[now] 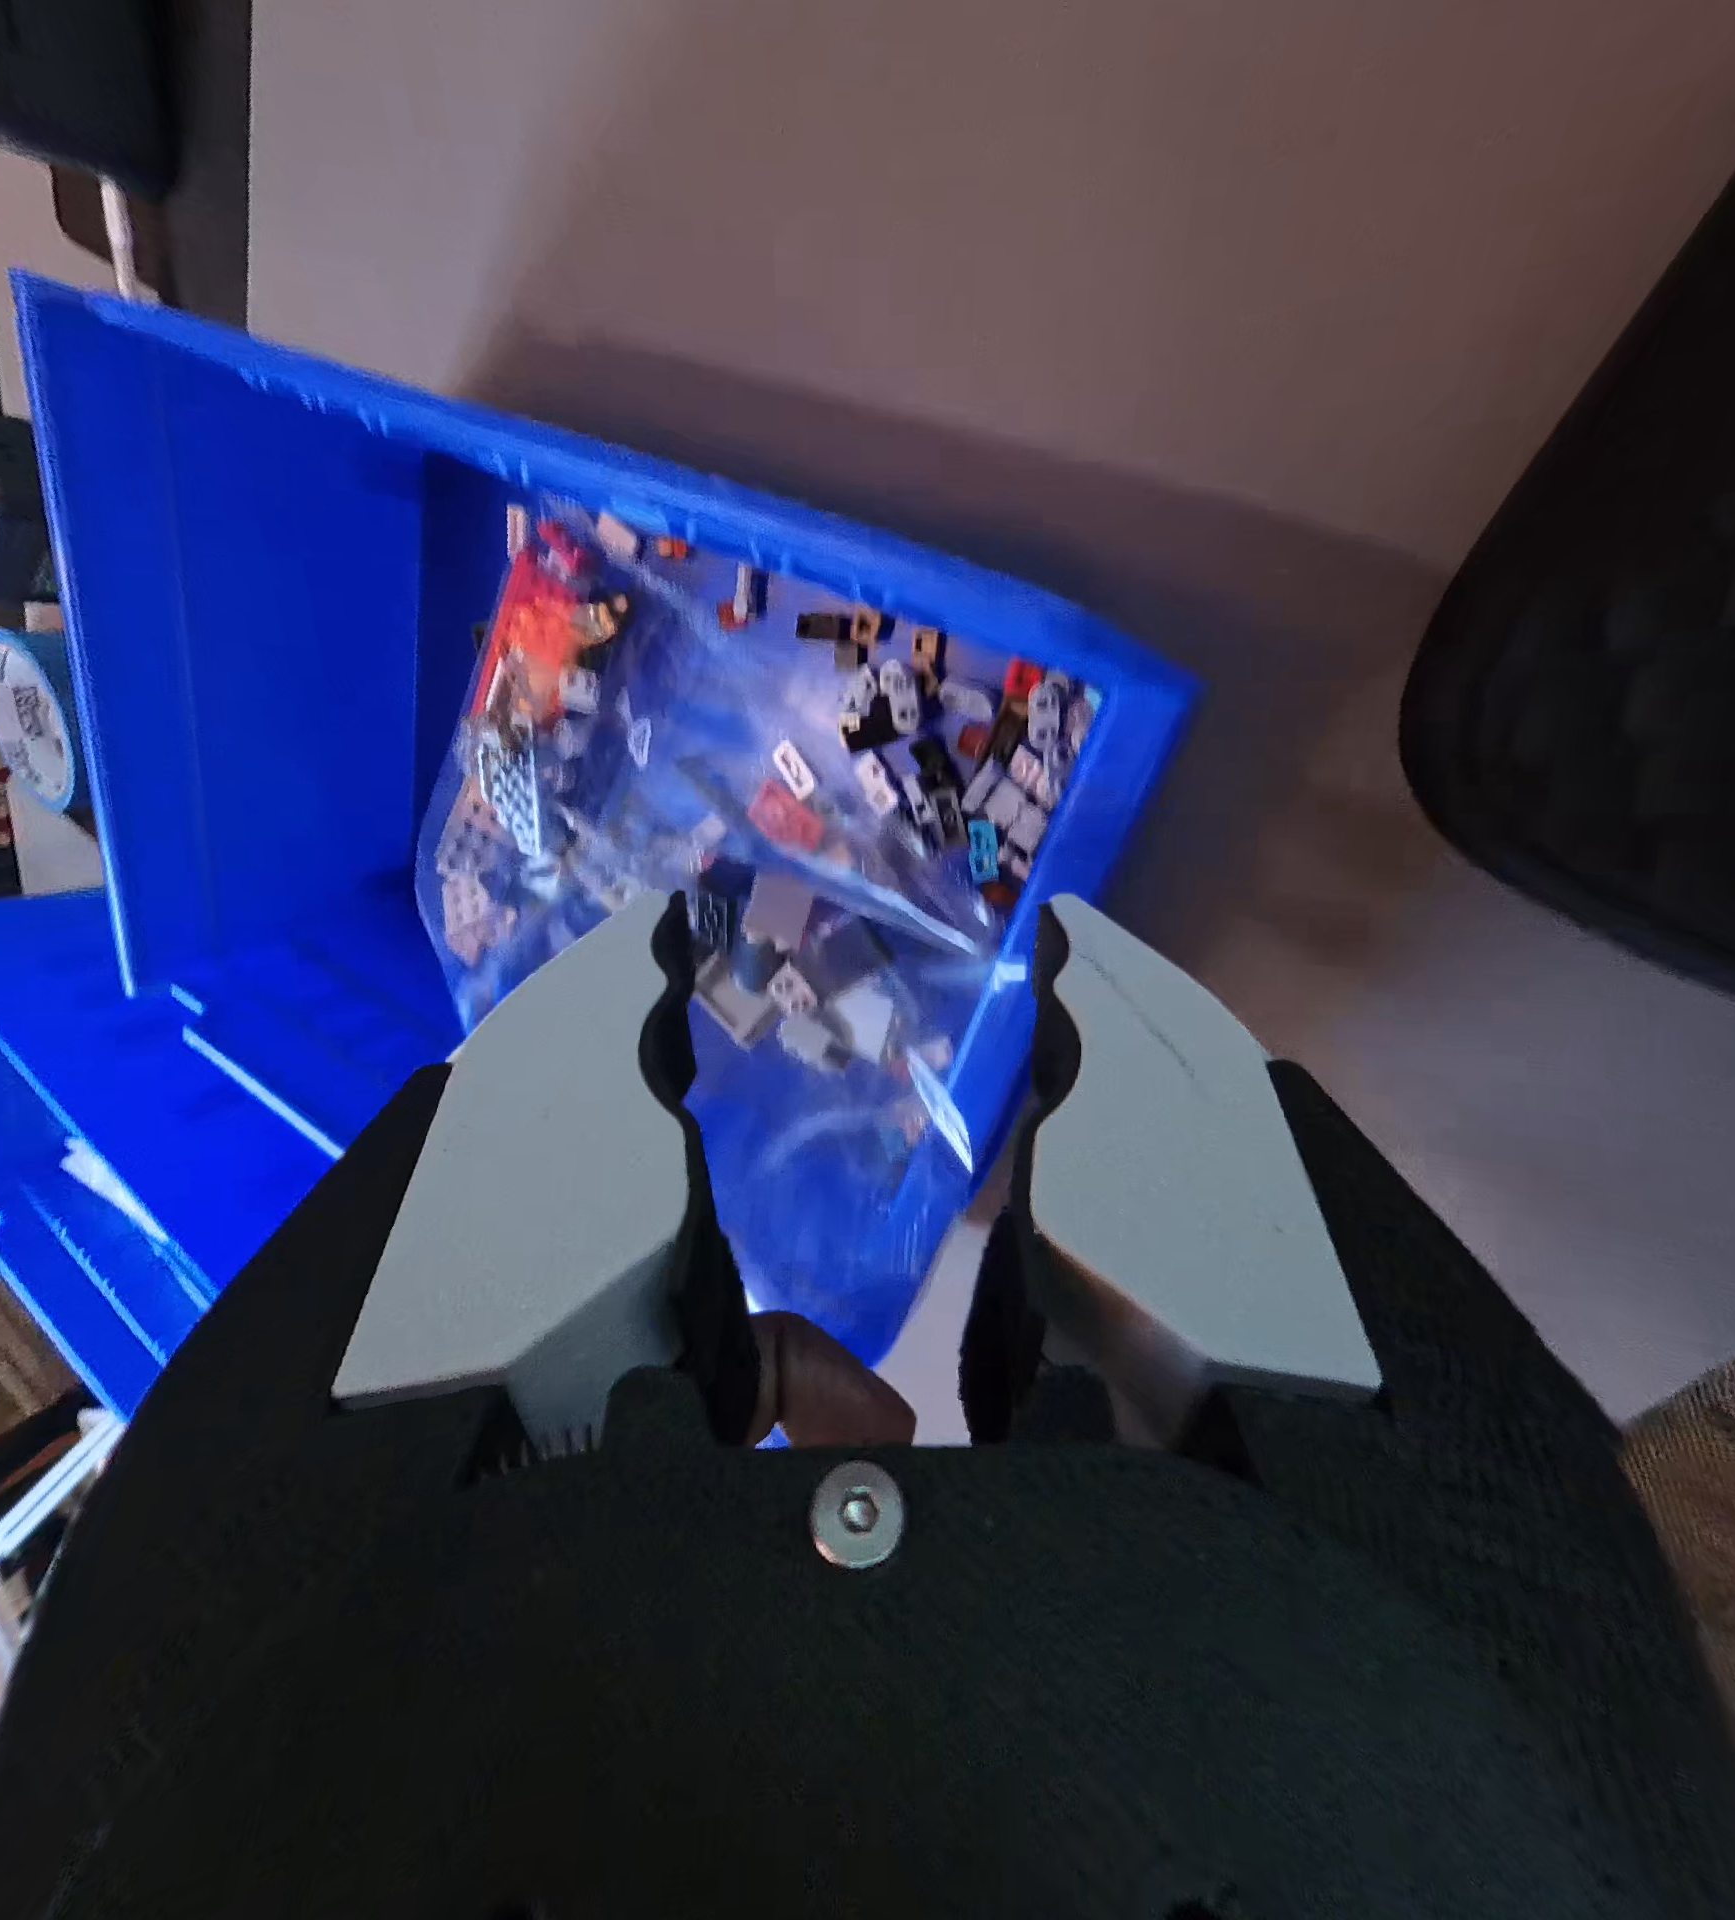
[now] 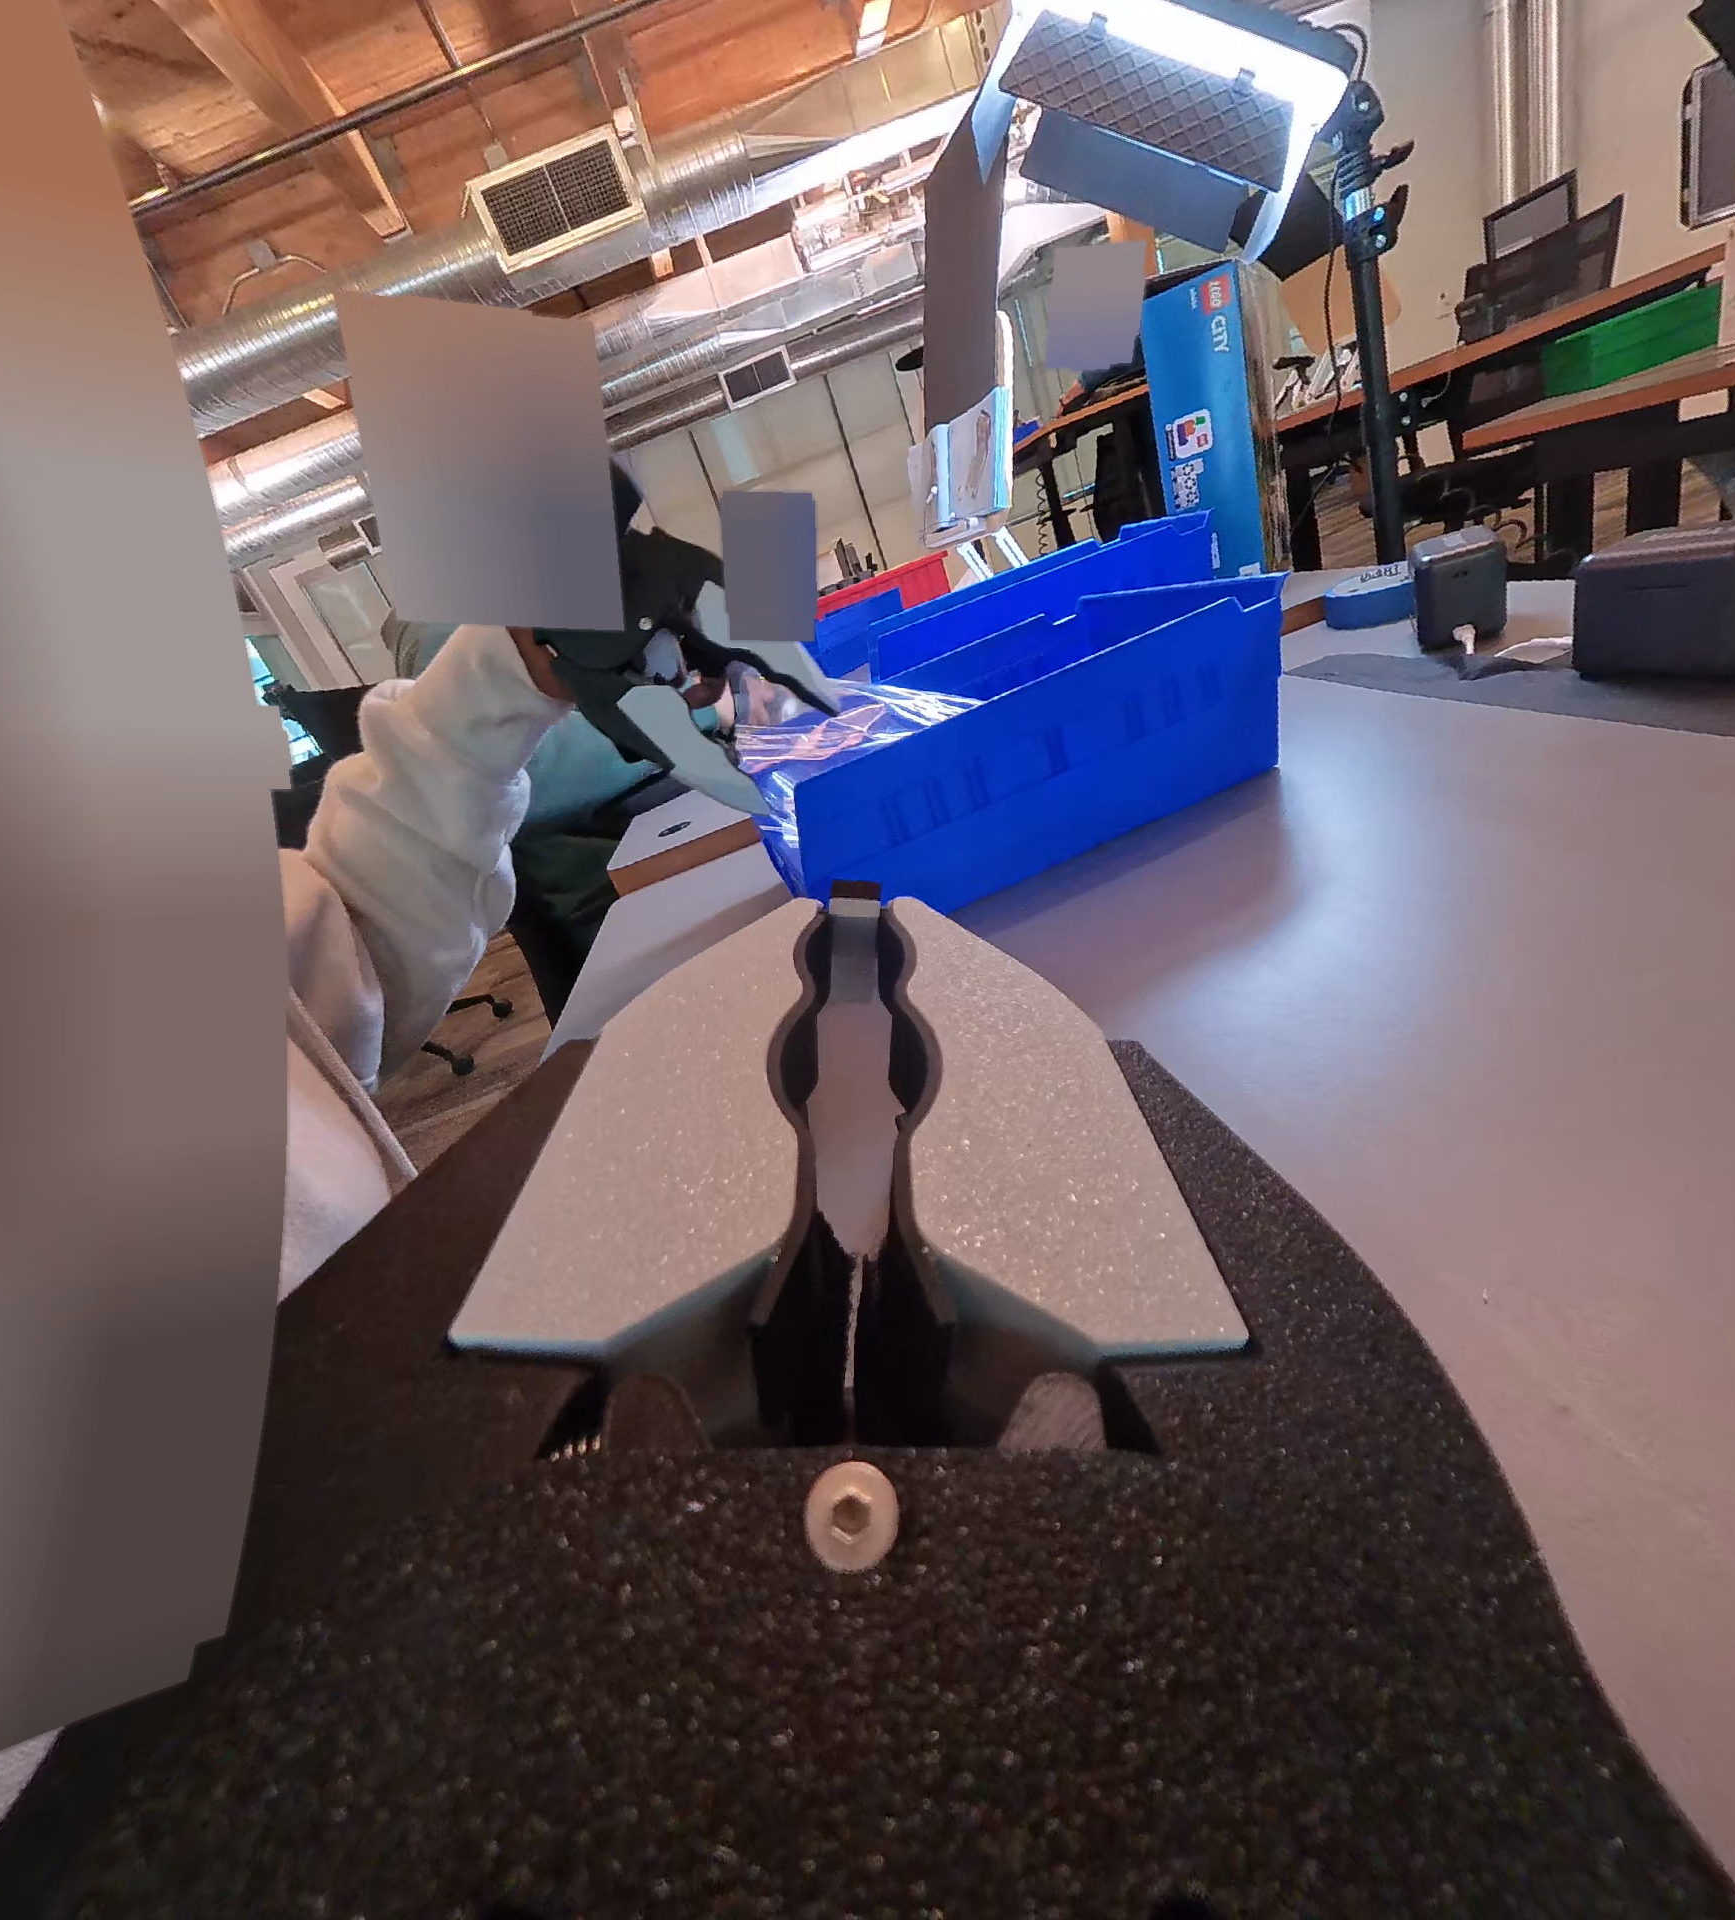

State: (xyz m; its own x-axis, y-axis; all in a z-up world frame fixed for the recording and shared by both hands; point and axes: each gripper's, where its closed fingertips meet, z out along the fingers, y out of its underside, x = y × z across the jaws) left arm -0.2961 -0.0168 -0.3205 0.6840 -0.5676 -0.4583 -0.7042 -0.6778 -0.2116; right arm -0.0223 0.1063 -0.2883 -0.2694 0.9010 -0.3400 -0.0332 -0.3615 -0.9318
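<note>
Left claw (image 1: 858, 940) wide, over clear bag (image 1: 738, 790) of bricks in blue bin (image 1: 239, 644), mid-frame. Right claw (image 2: 855, 914) narrow, pinching small grey piece (image 2: 852, 951) above bench (image 2: 1465, 987). Advice: grip bag film, not bin wall.

Left wrist view dim, motion-blurred, bin (image 1: 250, 644) contents smeared. Right wrist view bright, sharp; lamp (image 2: 1175, 114) glares overhead. Wide-angle bending at edges.
</note>
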